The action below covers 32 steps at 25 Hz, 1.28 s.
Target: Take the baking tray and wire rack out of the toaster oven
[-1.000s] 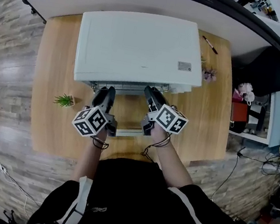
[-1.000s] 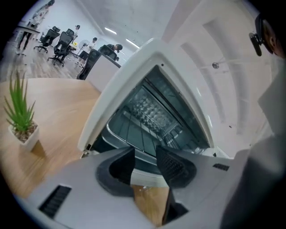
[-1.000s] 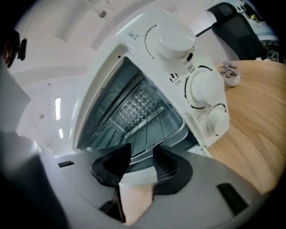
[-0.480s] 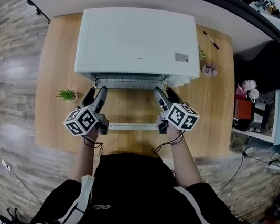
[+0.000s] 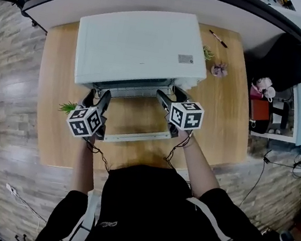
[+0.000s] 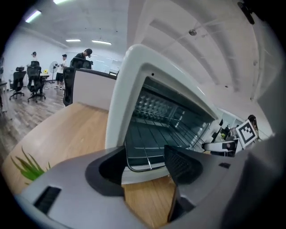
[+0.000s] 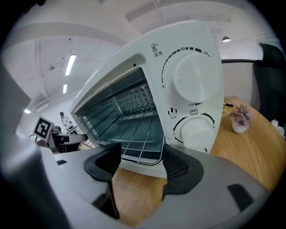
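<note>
Grips nothing in the left claw point(image 6: 144, 170) or the right claw point(image 7: 139, 172), both spread wide, jaws having just been opening, flanking the dropped door point(image 5: 138, 123). Faces the open toaster oven point(image 5: 135, 43) on the table point(image 5: 219, 117). Shows the wire rack point(image 7: 134, 134) and, apparently, the baking tray point(image 6: 154, 134) beneath inside; leaves both removals undone.

Toaster oven point(image 5: 137, 43) interior largely hidden overhead

both the left gripper point(image 5: 97, 98) and right gripper point(image 5: 169, 94) slid out from over the open oven door point(image 5: 137, 120) to its sides, jaws just opened wide, nothing between them
</note>
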Motion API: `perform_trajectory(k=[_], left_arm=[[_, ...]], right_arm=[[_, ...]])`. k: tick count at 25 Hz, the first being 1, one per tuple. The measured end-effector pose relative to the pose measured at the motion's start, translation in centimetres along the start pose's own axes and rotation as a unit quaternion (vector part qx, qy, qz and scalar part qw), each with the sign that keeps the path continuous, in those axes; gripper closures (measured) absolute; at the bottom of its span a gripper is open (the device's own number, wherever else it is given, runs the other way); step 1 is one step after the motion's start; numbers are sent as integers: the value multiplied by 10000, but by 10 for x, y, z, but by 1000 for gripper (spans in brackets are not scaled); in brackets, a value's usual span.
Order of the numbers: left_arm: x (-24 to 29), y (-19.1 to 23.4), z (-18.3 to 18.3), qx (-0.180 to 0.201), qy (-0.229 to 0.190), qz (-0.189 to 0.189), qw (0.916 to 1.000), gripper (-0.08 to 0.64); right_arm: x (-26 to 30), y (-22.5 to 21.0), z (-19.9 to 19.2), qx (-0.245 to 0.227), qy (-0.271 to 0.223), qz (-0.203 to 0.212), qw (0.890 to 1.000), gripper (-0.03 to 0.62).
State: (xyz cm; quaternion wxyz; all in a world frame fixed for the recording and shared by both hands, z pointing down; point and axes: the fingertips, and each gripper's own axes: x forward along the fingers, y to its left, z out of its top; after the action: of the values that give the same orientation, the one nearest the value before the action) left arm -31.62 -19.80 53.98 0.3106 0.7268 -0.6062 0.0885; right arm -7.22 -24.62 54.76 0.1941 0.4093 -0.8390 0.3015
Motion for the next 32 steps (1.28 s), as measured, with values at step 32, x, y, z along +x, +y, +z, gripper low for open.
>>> perform_trajectory(k=[32], left_arm=[[-56,-16,-45,-135,-30,34,9999,311]], right_arm=[[-42,22,-42,-374,-5,191,9991,256]])
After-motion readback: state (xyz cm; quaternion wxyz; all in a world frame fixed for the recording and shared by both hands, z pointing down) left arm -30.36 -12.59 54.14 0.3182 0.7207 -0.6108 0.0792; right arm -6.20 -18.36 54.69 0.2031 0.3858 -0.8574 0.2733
